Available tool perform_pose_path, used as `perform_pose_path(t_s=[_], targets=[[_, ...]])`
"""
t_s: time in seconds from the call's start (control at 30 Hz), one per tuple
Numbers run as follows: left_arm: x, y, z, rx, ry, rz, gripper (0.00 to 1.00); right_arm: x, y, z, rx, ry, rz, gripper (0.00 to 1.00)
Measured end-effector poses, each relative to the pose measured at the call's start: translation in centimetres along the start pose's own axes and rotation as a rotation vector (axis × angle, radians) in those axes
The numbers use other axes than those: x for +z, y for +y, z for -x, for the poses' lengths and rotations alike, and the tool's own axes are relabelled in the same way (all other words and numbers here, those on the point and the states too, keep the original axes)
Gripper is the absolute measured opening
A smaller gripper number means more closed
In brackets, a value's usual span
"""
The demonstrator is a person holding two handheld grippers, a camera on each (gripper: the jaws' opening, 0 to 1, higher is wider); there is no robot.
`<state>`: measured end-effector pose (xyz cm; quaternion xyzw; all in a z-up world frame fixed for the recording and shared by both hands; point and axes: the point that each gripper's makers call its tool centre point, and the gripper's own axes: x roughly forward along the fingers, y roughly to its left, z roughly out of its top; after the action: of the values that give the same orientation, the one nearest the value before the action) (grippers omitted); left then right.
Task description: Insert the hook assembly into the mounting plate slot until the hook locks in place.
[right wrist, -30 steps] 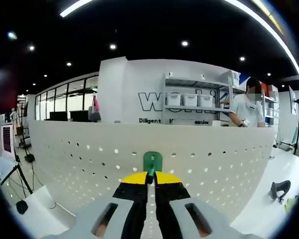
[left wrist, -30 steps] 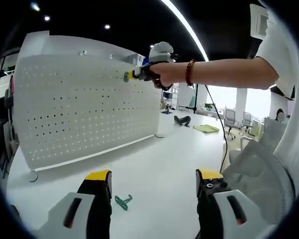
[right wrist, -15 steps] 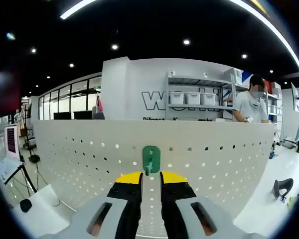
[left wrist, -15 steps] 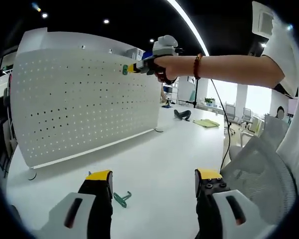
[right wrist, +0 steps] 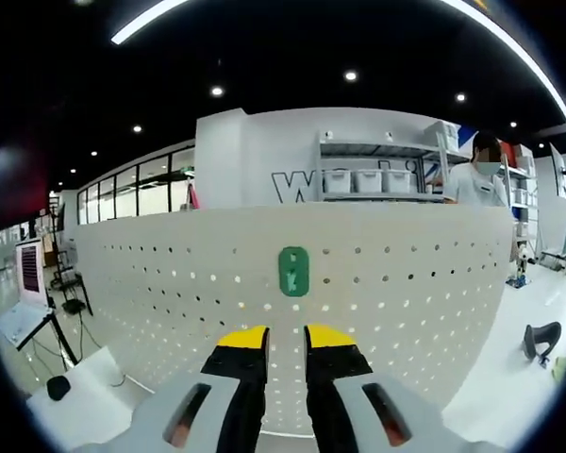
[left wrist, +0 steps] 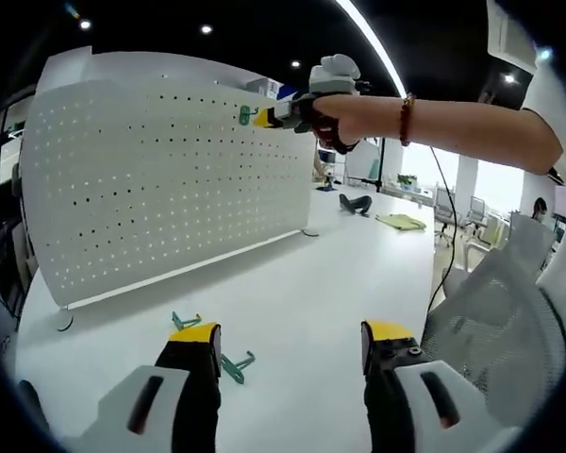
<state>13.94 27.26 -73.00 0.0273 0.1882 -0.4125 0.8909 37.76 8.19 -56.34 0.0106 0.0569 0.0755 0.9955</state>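
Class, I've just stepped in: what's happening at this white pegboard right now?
A person is fitting green hooks onto the pegboard. One green hook sits on the board near its top edge, and the right gripper, jaws slightly apart, is clear of it. The left gripper hangs open over the table, where spare hooks lie.

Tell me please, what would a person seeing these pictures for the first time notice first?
First comes the large white perforated pegboard panel standing upright on the white table, with a small green plastic hook sitting on it near the top edge. In the left gripper view the right gripper, open, is at that hook, on an outstretched arm. Two more green hooks lie on the table by the open left gripper.
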Motion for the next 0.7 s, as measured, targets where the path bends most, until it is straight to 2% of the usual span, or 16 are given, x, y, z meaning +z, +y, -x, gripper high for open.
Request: perform_pose_path(t_s=[0.33, 0.53, 0.6, 0.7], targets=[[-1.3, 0.4, -0.2, 0.026, 0.048, 0.019, 0.55, -2.8, 1.2, 2.2, 0.034, 0.028, -0.038, 0.15], [-2.3, 0.5, -0.7, 0.028, 0.087, 0.018, 0.52, -4.4, 2.4, 3.7, 0.068, 0.048, -0.049, 0.17], [-2.8, 1.0, -0.6, 0.048, 0.113, 0.012, 0.49, -4.8, 2.7, 4.1, 0.076, 0.049, -0.051, 0.17], [-2.7, 1.3, -0.6, 0.051, 0.108, 0.030, 0.47, -5.5, 3.1, 4.9, 0.097, 0.061, -0.054, 0.17]])
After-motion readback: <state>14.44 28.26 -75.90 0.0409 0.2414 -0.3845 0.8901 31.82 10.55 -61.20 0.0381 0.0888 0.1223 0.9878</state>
